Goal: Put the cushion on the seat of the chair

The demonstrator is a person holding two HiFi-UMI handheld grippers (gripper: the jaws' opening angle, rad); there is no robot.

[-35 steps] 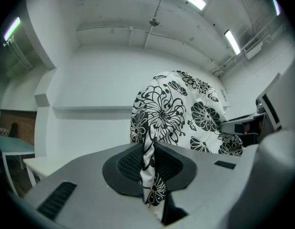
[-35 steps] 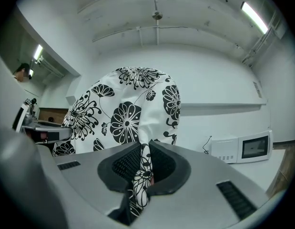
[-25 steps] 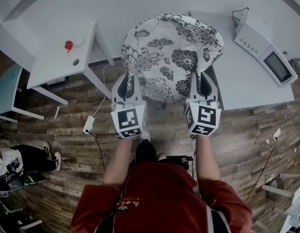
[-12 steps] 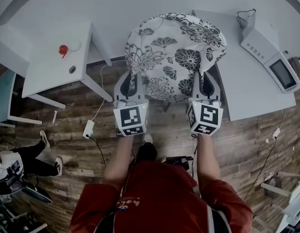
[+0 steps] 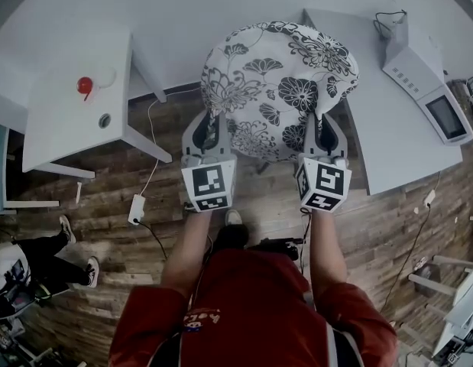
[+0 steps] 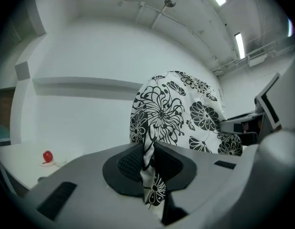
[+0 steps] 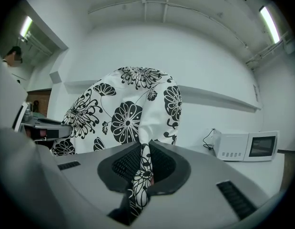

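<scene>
Wooden floor (image 5: 106, 193) and white bench (image 5: 60, 132) shift below; left gripper (image 5: 209, 126) and right gripper (image 5: 322, 126) stay clamped on the carried cushion (image 5: 278, 82); chair unseen.

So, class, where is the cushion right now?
Head view, top centre: the cushion, gripped by the left hand-held gripper and right hand-held gripper, left of the microwave.
</scene>
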